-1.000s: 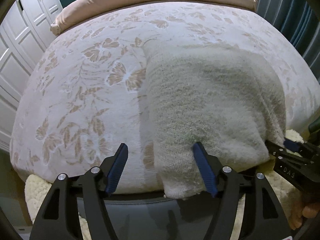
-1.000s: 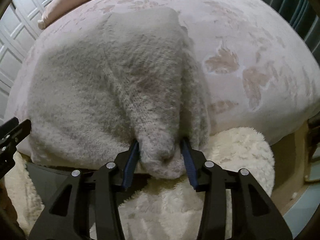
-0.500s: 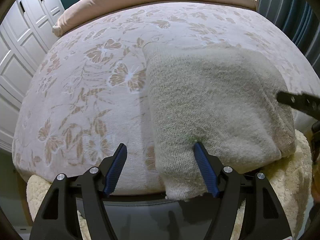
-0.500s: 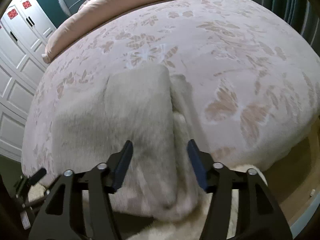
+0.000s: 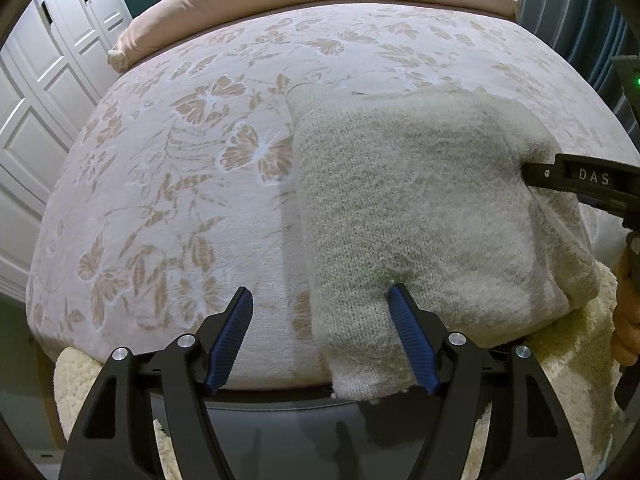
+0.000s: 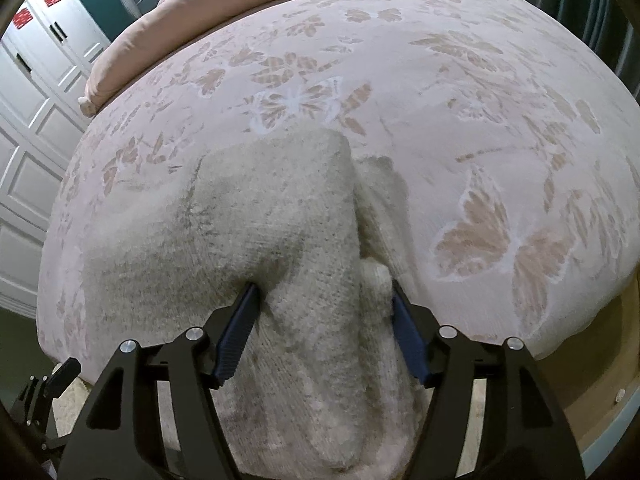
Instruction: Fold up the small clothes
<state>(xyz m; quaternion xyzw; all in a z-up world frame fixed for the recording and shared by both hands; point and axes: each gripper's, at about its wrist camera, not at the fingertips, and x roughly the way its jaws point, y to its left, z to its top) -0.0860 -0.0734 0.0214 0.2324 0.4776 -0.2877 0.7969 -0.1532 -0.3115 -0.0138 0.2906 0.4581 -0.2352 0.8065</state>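
A cream knitted garment lies folded on the floral bedspread, its near end hanging over the bed's front edge. My left gripper is open at that edge, its right finger against the garment's lower left corner and holding nothing. My right gripper is open, its fingers pushed down on either side of a raised fold of the garment. It also shows in the left wrist view, pressing into the garment's right side.
A pink rolled duvet lies across the head of the bed. White wardrobe doors stand to the left. A fluffy cream rug lies below the bed's front edge. A dark curtain hangs at the right.
My right gripper let go of the garment's end, opened, and moved up and forward over the garment, now pressing into it. My left gripper stayed open in place.
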